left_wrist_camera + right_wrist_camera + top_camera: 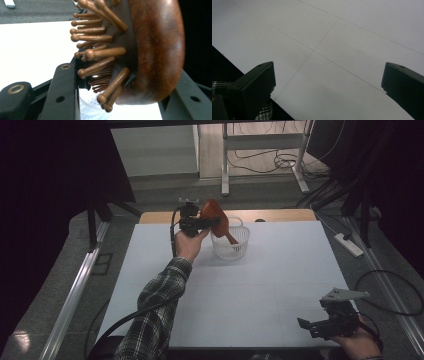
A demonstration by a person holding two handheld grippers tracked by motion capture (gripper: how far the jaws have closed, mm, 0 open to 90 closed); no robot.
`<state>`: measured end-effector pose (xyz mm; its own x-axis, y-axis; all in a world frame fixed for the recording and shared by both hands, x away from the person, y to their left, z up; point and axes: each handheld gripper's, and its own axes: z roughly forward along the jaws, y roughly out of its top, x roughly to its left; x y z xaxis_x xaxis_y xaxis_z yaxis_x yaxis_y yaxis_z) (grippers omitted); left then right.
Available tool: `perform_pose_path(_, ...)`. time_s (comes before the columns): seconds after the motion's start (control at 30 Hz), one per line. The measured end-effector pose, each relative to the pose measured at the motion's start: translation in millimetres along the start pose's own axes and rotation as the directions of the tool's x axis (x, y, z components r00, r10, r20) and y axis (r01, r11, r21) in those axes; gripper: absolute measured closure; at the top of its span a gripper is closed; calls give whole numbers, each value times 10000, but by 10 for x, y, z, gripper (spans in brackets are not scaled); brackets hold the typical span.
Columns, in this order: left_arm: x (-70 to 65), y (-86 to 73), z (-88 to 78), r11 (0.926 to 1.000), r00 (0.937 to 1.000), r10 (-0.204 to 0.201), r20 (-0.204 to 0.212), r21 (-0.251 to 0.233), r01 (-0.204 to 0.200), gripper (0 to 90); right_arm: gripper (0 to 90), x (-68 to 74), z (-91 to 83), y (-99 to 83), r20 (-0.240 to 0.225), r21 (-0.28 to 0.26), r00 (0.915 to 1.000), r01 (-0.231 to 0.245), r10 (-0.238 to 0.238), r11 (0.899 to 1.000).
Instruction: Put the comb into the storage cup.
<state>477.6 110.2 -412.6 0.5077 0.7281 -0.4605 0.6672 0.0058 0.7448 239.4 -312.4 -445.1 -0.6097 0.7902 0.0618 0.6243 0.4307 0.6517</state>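
A: Where is the wooden paddle hairbrush (pixel 216 216) sitting?

B: It is hanging over the white perforated basket (pixel 239 245) at twelve o'clock on the white table (pixel 280 285). The left gripper (pixel 209 222) is clamping its head, one jaw on the bristle side and one on the back, probably so the handle is pointing down into the basket.

A: Is the handle touching the bottom?

B: I cannot tell; that part is too small.

A: And the right gripper (pixel 316 326)?

B: It is resting at five o'clock, jaws wide apart, keeping clear.
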Motion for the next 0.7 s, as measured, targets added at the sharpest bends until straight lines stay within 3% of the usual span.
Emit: perform_pose_path(0.7, 31, -118, 129, 9995, 9996, -293, -30, 127, 294, 526, 0, 0, 8, 2, -13, 62, 10000, -4, 4, 10000)
